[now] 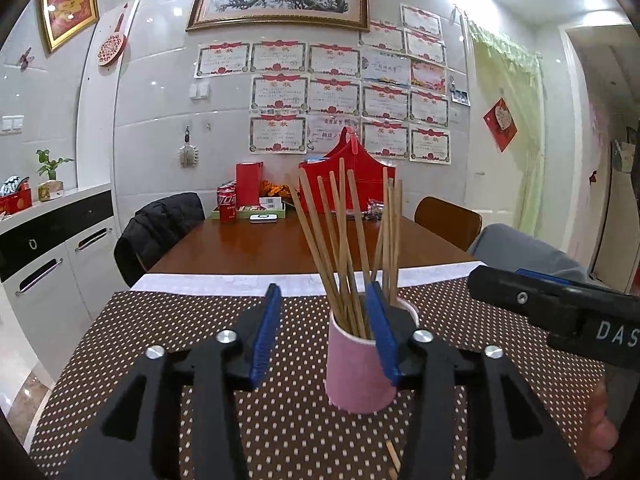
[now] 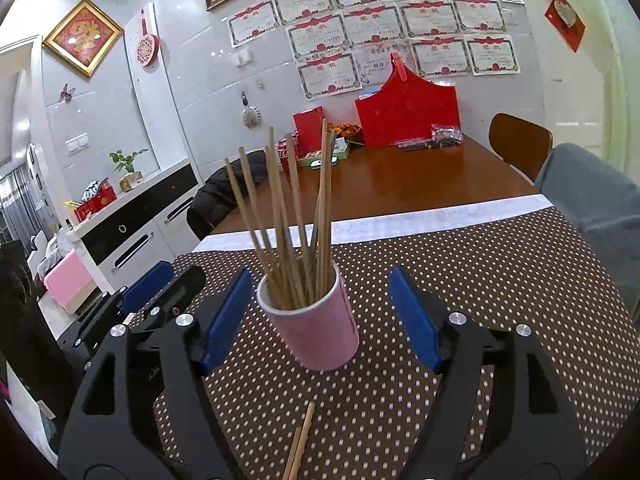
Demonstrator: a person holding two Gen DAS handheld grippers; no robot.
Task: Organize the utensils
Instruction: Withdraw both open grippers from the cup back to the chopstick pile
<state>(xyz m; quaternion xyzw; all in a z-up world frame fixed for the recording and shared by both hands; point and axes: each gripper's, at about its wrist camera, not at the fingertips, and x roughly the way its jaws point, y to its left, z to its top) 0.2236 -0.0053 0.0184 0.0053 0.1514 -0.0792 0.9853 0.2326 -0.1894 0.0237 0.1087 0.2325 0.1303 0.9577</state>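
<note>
A pink cup (image 1: 356, 376) stands upright on the brown dotted mat (image 1: 168, 320) and holds several wooden chopsticks (image 1: 340, 232) that fan out of its mouth. My left gripper (image 1: 324, 292) is open; its right blue pad (image 1: 382, 332) overlaps the cup's rim, and its left pad is well clear of the cup. In the right wrist view the pink cup (image 2: 320, 332) sits between the fingers of my open right gripper (image 2: 320, 276), and neither pad touches it. Two loose chopsticks (image 2: 300, 440) lie on the mat just in front of the cup.
Beyond the mat is a brown wooden table (image 1: 272, 244) with red cans (image 1: 227, 204), a tray and a red bag (image 1: 348, 184) at the wall. A jacket-draped chair (image 1: 160, 228) stands left, a wooden chair (image 1: 448, 220) right. A person's hand (image 1: 600, 436) shows at the right edge.
</note>
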